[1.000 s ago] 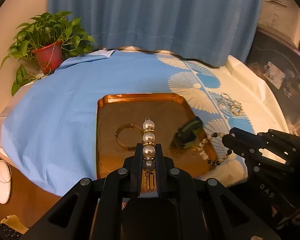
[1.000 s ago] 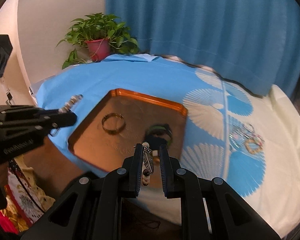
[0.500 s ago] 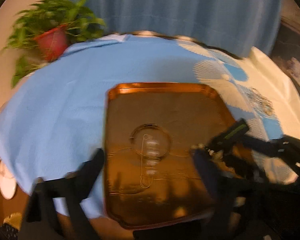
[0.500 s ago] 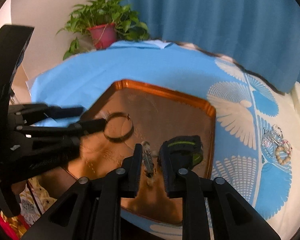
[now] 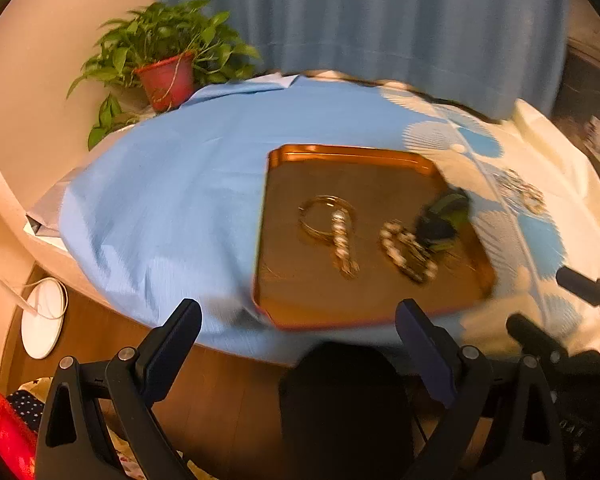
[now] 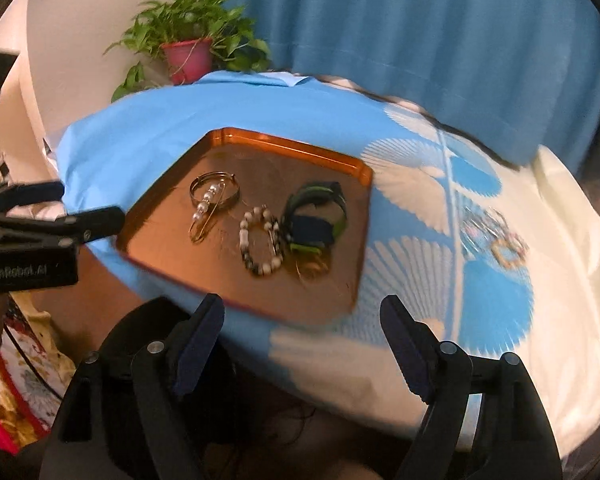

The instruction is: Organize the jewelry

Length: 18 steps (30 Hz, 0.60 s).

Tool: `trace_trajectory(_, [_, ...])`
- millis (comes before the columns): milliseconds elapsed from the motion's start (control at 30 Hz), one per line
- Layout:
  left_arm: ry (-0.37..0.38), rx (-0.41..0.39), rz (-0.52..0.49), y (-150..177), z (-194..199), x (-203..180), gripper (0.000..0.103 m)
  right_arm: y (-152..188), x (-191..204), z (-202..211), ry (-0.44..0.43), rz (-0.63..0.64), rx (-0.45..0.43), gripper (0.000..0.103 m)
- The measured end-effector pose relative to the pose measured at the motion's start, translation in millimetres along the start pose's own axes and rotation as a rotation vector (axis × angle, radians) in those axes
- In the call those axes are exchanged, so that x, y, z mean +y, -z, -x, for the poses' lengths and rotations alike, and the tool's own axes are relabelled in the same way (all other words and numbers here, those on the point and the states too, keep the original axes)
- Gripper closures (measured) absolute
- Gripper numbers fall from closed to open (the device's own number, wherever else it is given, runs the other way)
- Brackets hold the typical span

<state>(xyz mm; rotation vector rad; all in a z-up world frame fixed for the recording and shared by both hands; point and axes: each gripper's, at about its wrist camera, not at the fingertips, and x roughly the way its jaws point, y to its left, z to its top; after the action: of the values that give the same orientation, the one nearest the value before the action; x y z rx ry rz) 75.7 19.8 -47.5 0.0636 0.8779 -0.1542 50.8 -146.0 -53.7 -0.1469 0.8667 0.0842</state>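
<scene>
A blue tablecloth [image 6: 148, 136] covers the table; on it sits the copper tray [image 6: 288, 145] holding a gold bangle [image 6: 215, 192], a pearl hairpin [image 6: 205, 210] lying across it, a beaded bracelet [image 6: 260, 246] and a black-green band [image 6: 316, 216]. The loose jewelry [image 6: 496, 232] left on the cloth lies ahead and right of the right gripper [image 6: 302, 344], which is nearer it than the left gripper [image 5: 298, 340]. Both grippers have fingers spread, empty. That pile is blurred; its pieces are hard to distinguish.
</scene>
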Motion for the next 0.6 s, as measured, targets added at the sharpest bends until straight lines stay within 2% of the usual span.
trace_trajectory(333, [0.018, -0.074, -0.070, 38.5, 72.7, -38.4, 0.007, 42.0, -10.7, 100.3, 0.035, -0.087, -0.124, 0.023])
trace_trajectory(600, [0.014, -0.137, -0.112, 51.8, 109.4, -55.7, 0.007, 60.1, -10.7, 141.7, 0.037, -0.097, -0.177, 0.023])
